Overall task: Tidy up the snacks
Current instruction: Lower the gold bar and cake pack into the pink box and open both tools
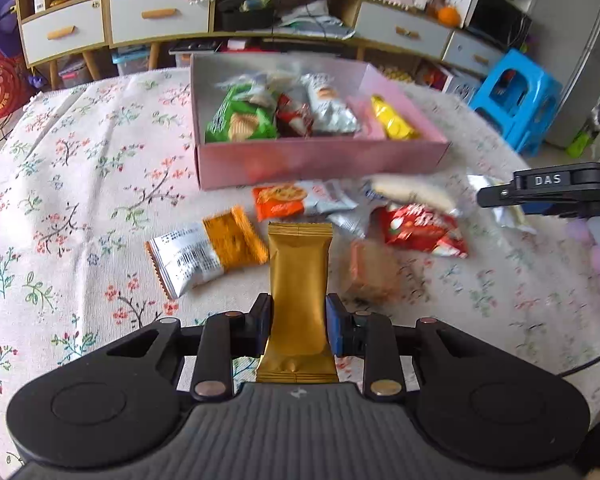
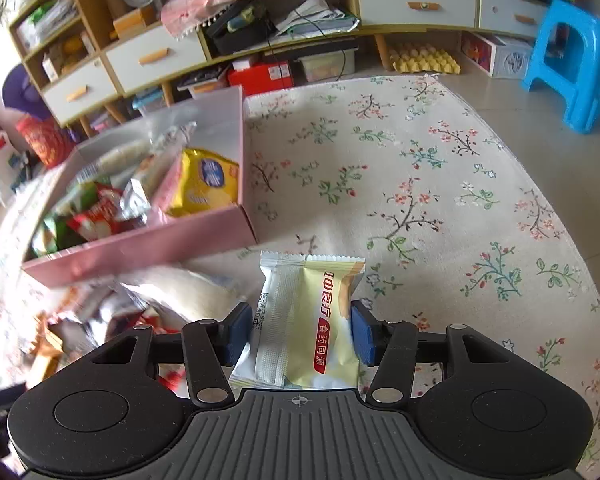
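Both sets of jaws are clamped on snacks: the left gripper pinches a gold packet upright, the right gripper holds a pale yellow packet. Ahead of the left jaws, beyond a loose pile of snacks on the floral worktop, sits the pink box, already part filled. The carry step seems under way. Next, each packet needs lifting over the near wall and releasing inside; motion blur makes free gaps hard to judge.
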### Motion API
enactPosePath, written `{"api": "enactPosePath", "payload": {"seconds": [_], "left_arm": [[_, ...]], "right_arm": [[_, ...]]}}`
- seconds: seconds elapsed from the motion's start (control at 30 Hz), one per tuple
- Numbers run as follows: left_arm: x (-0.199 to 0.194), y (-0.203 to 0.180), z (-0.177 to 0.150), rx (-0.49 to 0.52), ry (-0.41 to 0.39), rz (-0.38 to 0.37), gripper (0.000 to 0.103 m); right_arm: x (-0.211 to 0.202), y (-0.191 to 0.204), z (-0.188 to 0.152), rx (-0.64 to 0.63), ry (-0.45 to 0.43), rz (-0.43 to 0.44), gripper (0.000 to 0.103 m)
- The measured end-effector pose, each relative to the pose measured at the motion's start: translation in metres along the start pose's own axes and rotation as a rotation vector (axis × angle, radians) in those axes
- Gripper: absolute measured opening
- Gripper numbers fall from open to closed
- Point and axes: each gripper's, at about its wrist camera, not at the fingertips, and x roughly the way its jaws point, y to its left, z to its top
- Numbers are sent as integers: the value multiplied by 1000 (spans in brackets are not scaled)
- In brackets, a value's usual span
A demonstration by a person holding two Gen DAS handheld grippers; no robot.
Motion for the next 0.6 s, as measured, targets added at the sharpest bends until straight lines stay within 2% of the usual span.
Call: {"api": "enactPosePath", "payload": {"seconds": [0.3, 0.6], "left_arm": [[-19, -2, 23, -47, -71, -33, 26], [5, -2, 84, -73, -101, -46, 26]], "right_arm": [[-14, 6, 19, 89, -23, 73, 51], [-7, 31, 53, 164, -39, 142, 51]]}}
